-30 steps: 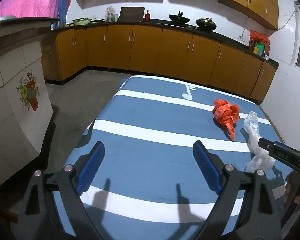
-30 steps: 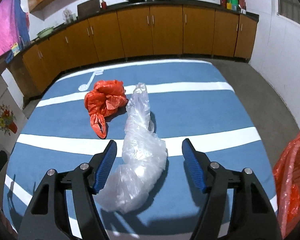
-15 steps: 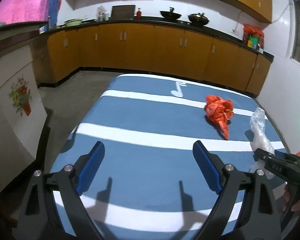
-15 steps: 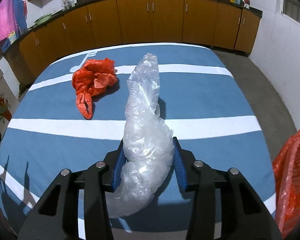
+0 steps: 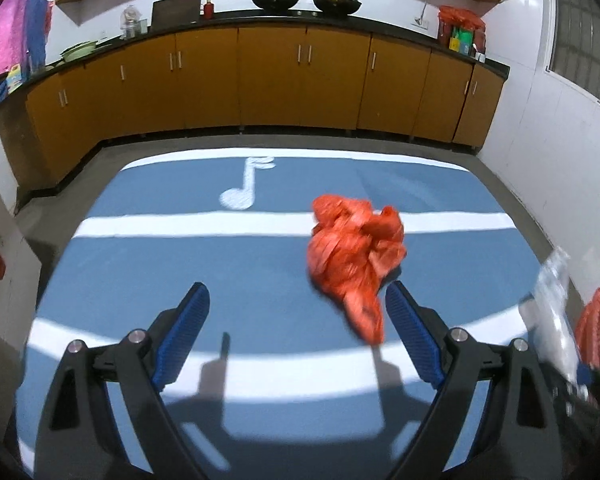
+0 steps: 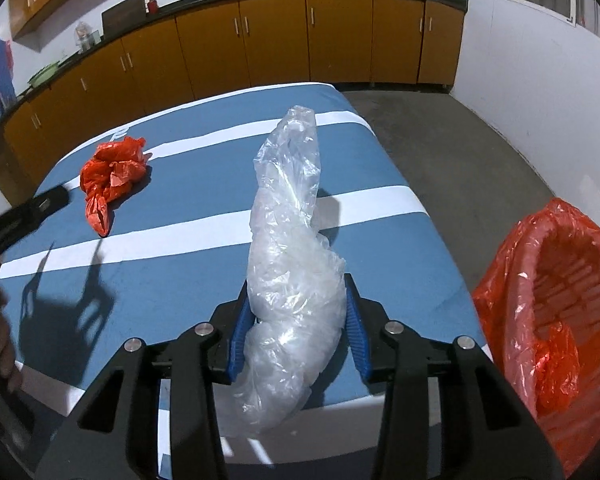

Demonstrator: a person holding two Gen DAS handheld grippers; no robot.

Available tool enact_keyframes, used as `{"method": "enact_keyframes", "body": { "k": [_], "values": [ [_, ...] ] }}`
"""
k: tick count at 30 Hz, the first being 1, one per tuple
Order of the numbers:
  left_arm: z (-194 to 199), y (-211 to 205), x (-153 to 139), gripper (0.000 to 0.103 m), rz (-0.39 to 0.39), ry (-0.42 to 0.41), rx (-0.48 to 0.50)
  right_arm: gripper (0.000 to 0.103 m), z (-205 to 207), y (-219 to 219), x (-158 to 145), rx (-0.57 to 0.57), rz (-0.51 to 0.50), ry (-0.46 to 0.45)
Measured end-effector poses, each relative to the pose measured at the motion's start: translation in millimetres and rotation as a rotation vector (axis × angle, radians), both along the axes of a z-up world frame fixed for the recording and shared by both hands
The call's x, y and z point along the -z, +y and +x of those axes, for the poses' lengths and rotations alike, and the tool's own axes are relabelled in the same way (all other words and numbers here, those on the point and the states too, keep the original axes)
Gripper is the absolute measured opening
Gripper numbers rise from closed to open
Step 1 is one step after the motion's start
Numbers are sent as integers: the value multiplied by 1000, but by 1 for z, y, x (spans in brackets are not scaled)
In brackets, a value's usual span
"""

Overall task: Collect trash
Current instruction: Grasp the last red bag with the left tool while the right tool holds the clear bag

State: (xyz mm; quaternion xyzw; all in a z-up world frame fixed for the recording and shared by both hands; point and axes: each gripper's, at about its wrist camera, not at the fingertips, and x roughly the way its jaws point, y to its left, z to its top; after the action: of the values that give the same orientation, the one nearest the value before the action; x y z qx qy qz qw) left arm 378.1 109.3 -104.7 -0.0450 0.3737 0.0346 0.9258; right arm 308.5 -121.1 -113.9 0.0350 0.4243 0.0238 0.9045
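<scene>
Right tool (image 6: 296, 340) clenched on clear plastic bag (image 6: 292, 256), lifted above table (image 6: 180, 280) near bin (image 6: 560, 320). Left tool (image 5: 296, 336) released, red bag (image 5: 354, 258) on table ahead. Both likely light, soft, slippery; pinch bunched middle.

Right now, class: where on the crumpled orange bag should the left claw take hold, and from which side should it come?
Grip the bulky crumpled middle of the orange bag, coming in from the near side, over its thin tail. The open left claw already points that way, and the tail looks too thin and floppy to hold well.
</scene>
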Motion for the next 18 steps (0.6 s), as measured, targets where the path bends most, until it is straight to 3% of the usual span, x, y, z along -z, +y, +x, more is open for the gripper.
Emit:
{"method": "enact_keyframes", "body": {
  "k": [12, 13, 18],
  "values": [
    [53, -16, 17, 87, -22, 62, 27, 42, 8, -5, 0, -27, 18, 4],
    [55, -17, 17, 84, -22, 64, 31, 42, 8, -4, 0, -29, 18, 3],
    [63, -25, 18, 50, -20, 85, 87, 42, 6, -6, -1, -31, 23, 1]
  ]
}}
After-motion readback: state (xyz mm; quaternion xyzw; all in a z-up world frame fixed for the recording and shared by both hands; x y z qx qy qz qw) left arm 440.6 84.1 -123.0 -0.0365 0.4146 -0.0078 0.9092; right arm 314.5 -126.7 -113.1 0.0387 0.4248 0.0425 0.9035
